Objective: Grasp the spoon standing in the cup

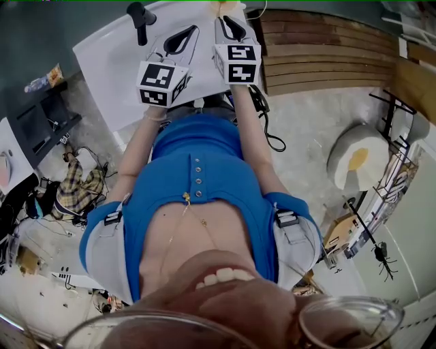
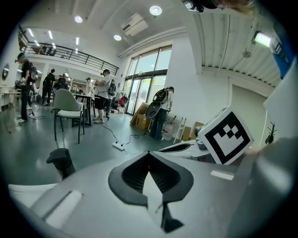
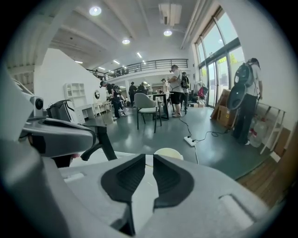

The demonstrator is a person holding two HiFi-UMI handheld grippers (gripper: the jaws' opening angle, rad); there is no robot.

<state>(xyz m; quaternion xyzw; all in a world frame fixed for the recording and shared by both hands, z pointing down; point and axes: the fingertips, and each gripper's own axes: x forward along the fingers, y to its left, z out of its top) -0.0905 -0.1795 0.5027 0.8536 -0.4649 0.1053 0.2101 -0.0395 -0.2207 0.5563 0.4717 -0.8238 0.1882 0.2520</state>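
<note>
Risk: right gripper, jaws narrowly parted and empty, could knock over cup just beyond; spoon not visible. Left gripper: jaws together, empty.

Table smooth, matt; cup matt, perhaps plastic; planks wood.

A white table is seen above a grey floor. 1 pale cup and 1 black upright post are set on it.

One left claw, one right claw, one cream cup, one white table, one black post
</note>
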